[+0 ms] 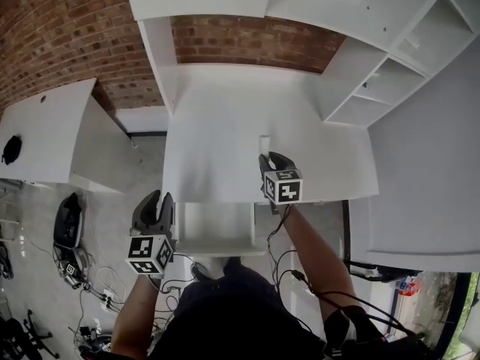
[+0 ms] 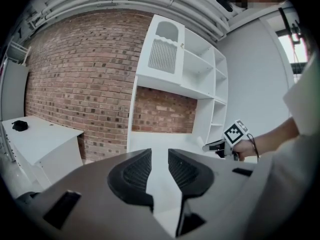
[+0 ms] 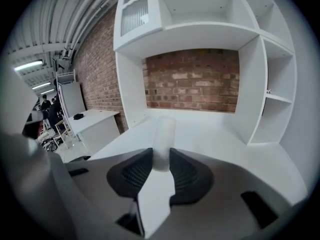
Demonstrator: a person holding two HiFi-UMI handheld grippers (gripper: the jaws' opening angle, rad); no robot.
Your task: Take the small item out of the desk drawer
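- Head view: the right tool is over the white worktop, with the small item sticking out past its tips. So the item is out of the drawer and in the air above the worktop.
- The drawer is pulled out below the worktop edge. We can't make out anything inside it.
- The left tool hangs just left of the drawer and touches nothing.
- Left gripper view: the left tool has its jaws slightly apart, with only bare worktop in the gap. It carries nothing.
- Right gripper view: the right tool is clamped on the item's lower end, and most of its length stands free above the pads.
- The item looks like a short, pale, smooth round tube, whitish and slightly see-through.
- Risk: the grip is low on a slick round body, so a quick swing or tilt could make it pivot or slide out.
- Risk: laid on its side it would probably roll across the worktop. We'd set it down upright or well away from the edge.
- Risk: the open drawer juts towards the person, so a knee or the left tool could knock it.
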